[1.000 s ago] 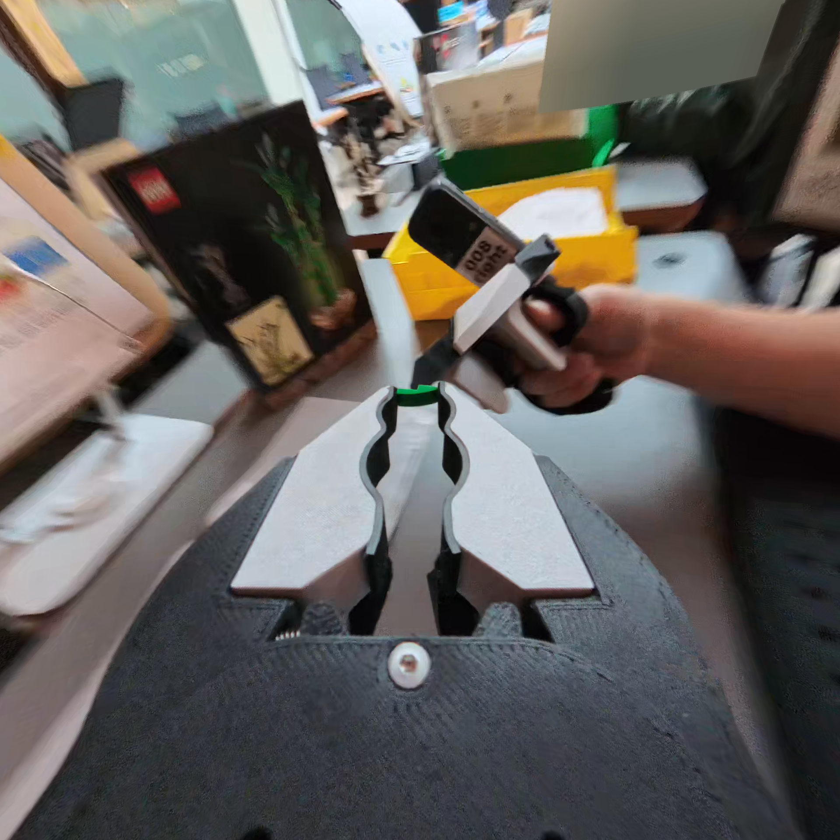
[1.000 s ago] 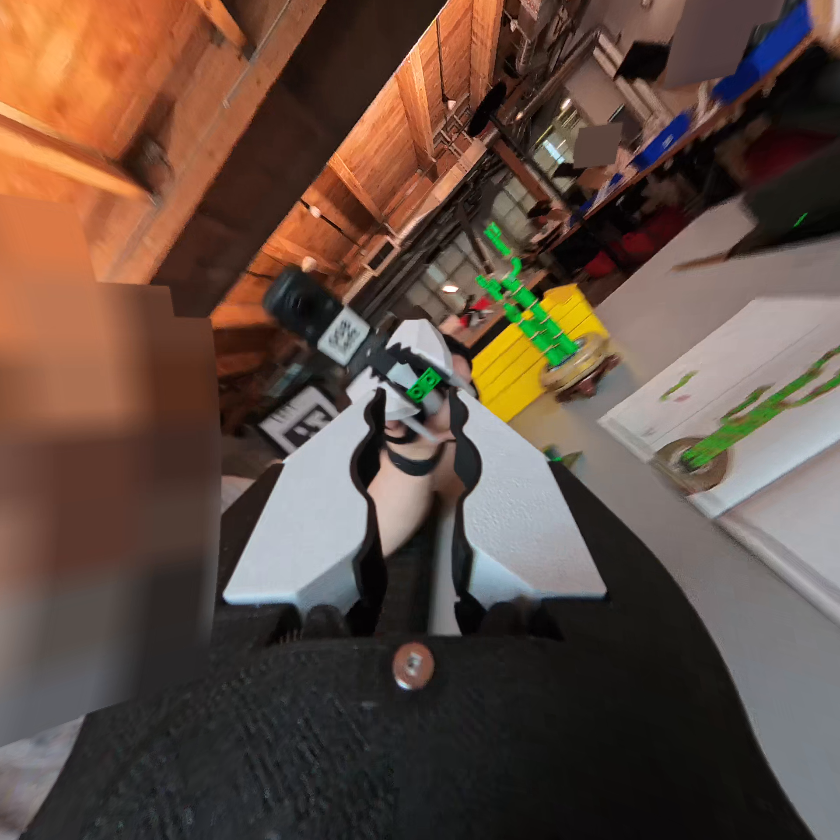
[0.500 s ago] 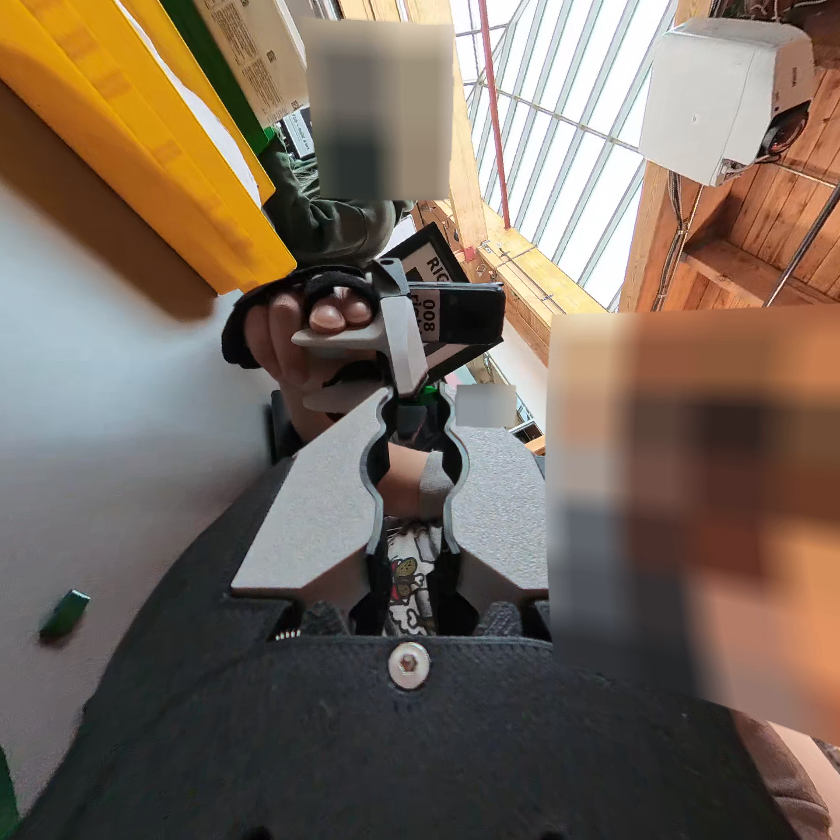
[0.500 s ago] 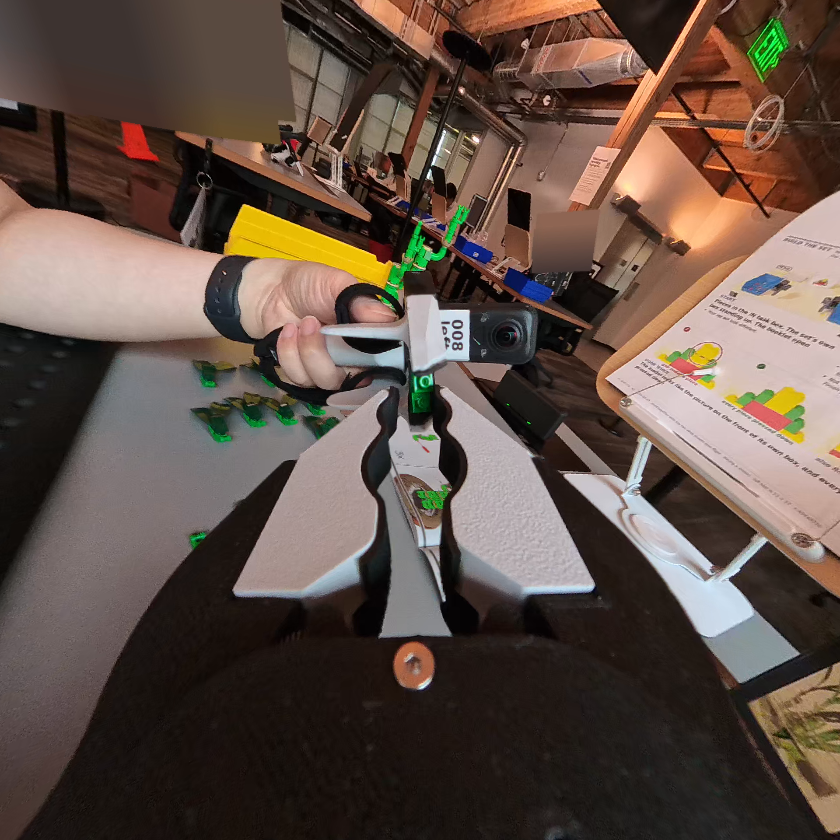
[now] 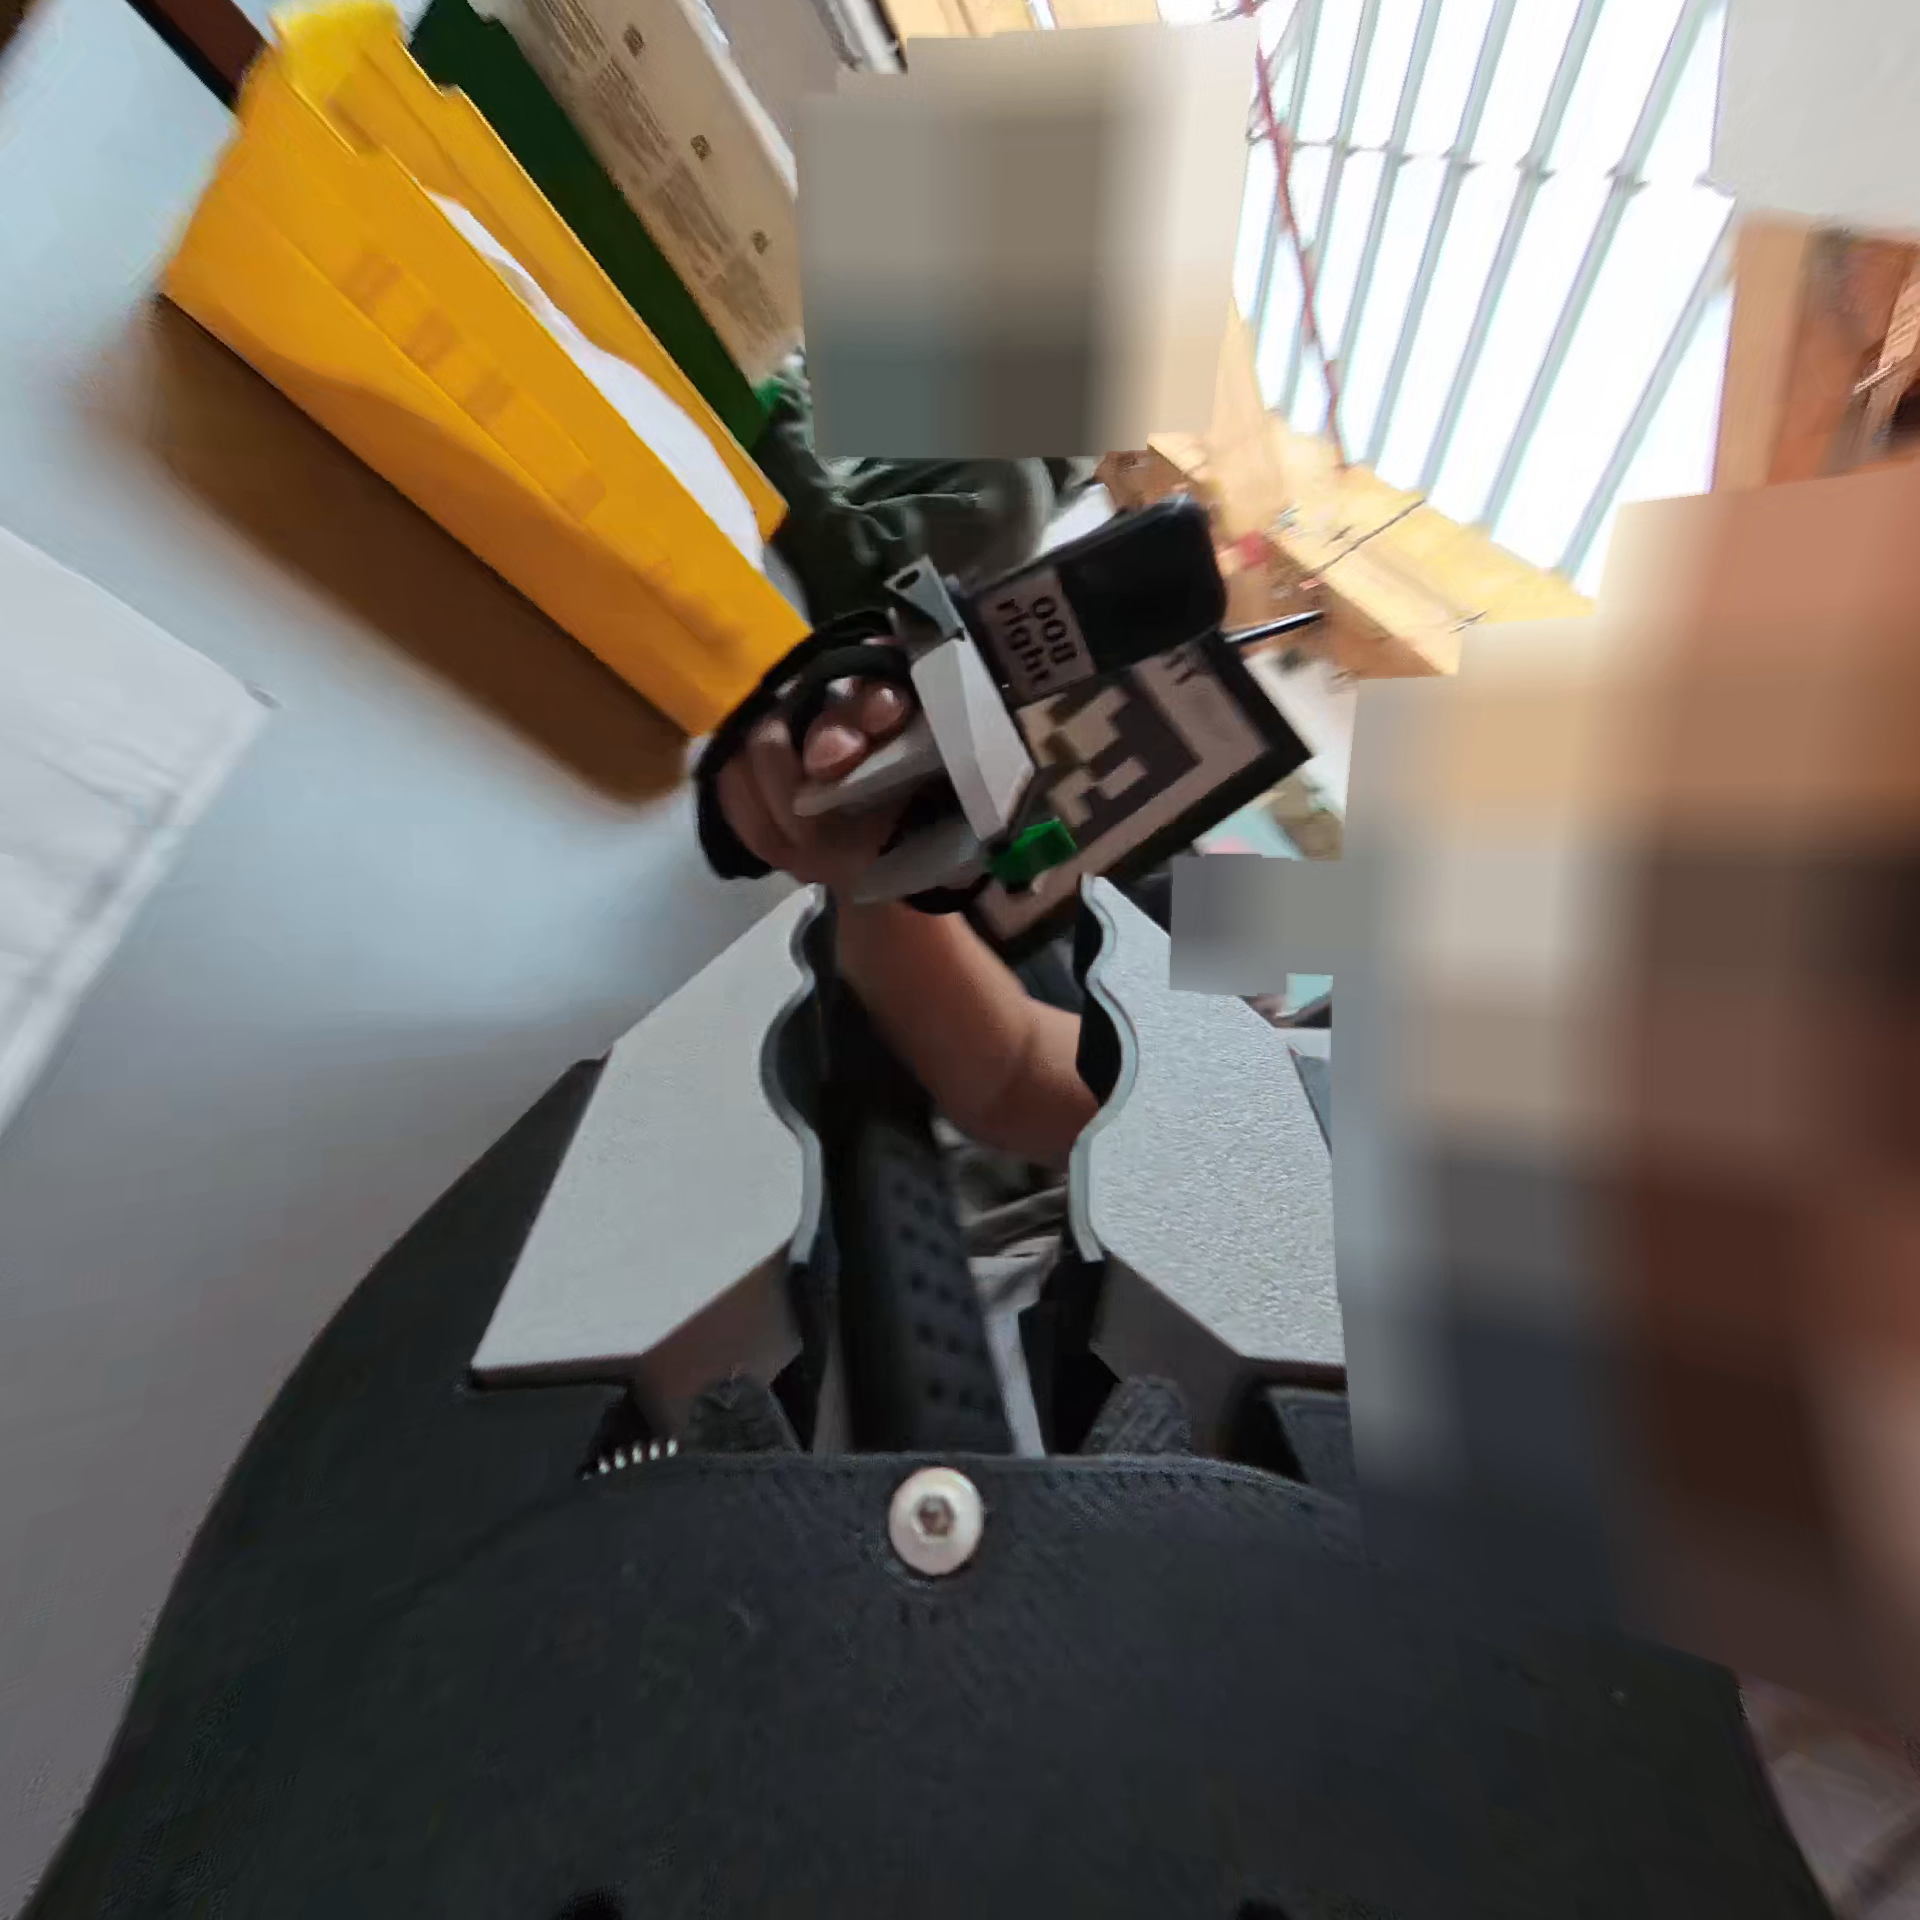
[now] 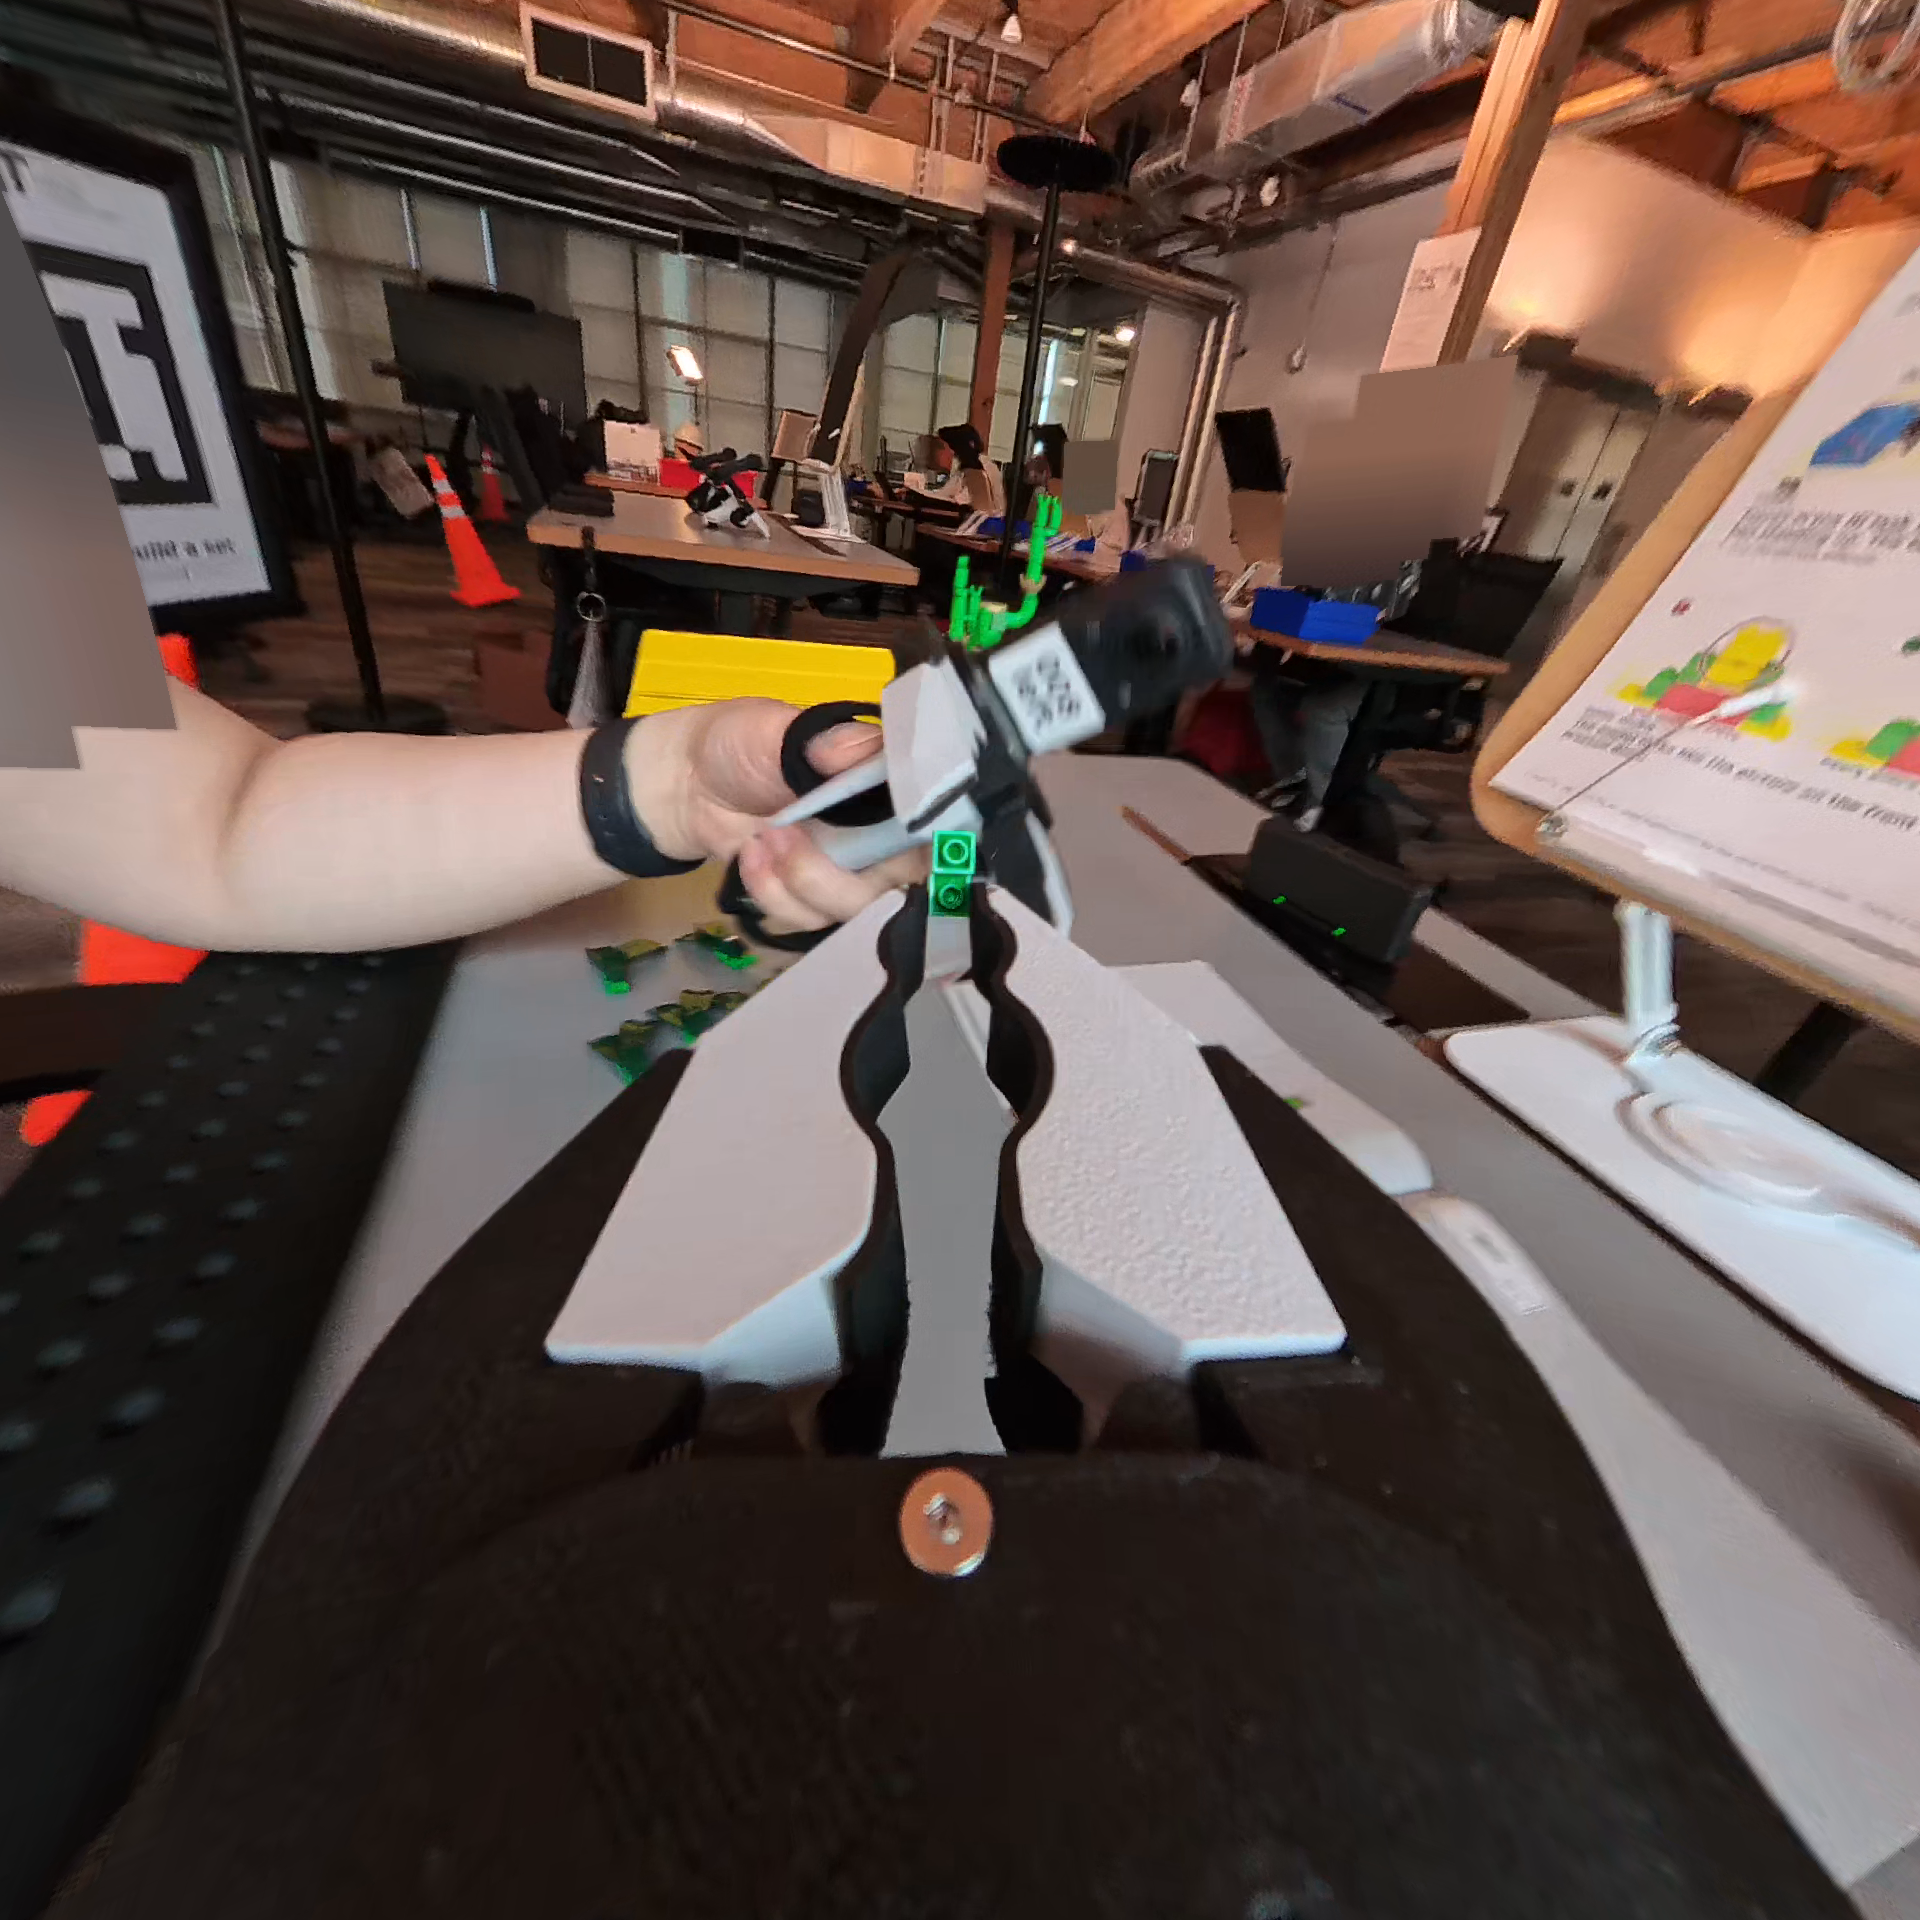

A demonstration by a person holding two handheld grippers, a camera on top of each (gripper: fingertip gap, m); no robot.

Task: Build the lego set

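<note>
Left tongs (image 5: 945,914): standing wide, gripping nothing, hanging just short of the green brick (image 5: 1029,850). Right tongs (image 6: 948,920): standing narrow, pinching the brick (image 6: 951,875) at the fingertips, studs facing the right wrist camera, lifted clear of the counter (image 6: 488,1081).

Scanning the right wrist view left to right: loose green leaf pieces (image 6: 665,997) lying on the counter beyond the left forearm; yellow bin (image 6: 758,670) sitting farther back; tall green stem assembly (image 6: 997,603) rising behind the left tool; instruction sheet (image 6: 1745,675) leaning on a stand at far right.

Step in hand, as judged: presenting the brick in mid-air for regrip or handover between tools. Next move calling for centring the wide tongs around the brick's free end and closing squarely before easing the right grip. Blur obscuring finer alignment.
</note>
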